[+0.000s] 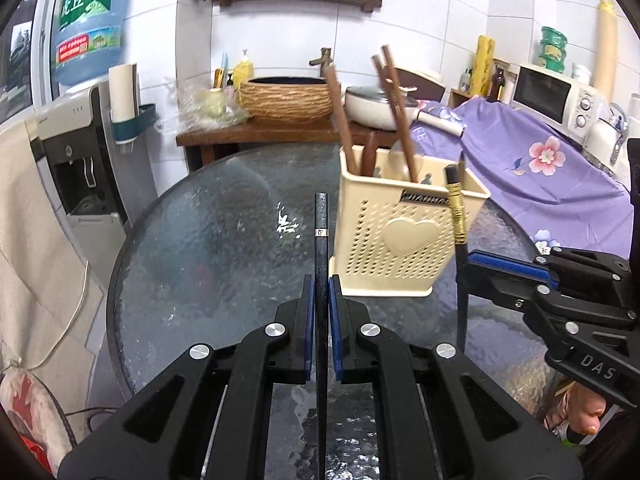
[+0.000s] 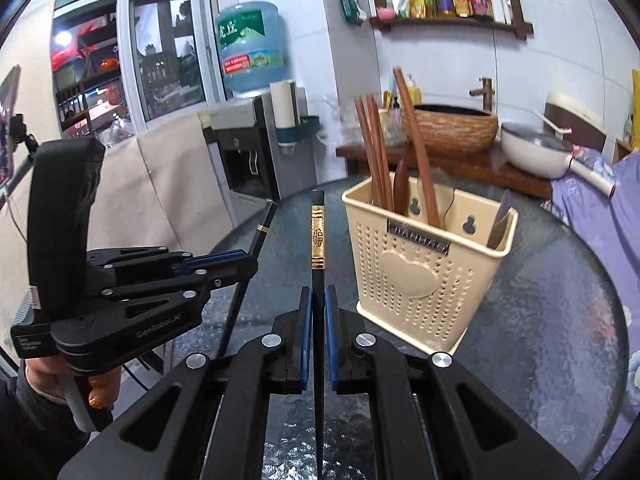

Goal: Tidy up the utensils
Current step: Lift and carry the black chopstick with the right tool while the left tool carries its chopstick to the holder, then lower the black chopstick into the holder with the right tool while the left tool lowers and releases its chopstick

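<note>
My left tongs (image 1: 320,300) were clamped on a dark chopstick with a silver band (image 1: 321,236), its shaft running straight up between the blue pads, just left of the cream utensil holder (image 1: 400,240). My right tongs (image 2: 319,312) were clamped on the black chopstick with the gold band (image 2: 317,240), also upright, just left of the holder from that side (image 2: 420,276). In the left wrist view that gold-banded stick (image 1: 456,216) stood against the holder's right front corner; whether it touched the wall, I could not tell. The holder, with its raised heart on the perforated front, sat on the round glass worktop (image 1: 208,240). Inside it, brown wooden chopsticks (image 2: 376,148) leaned in the left compartment beside a wooden spoon handle (image 2: 416,148), and something dark poked out at the holder's right end, too unclear to name. Behind the holder a woven basket (image 1: 288,100) sat on a wooden bench.
</note>
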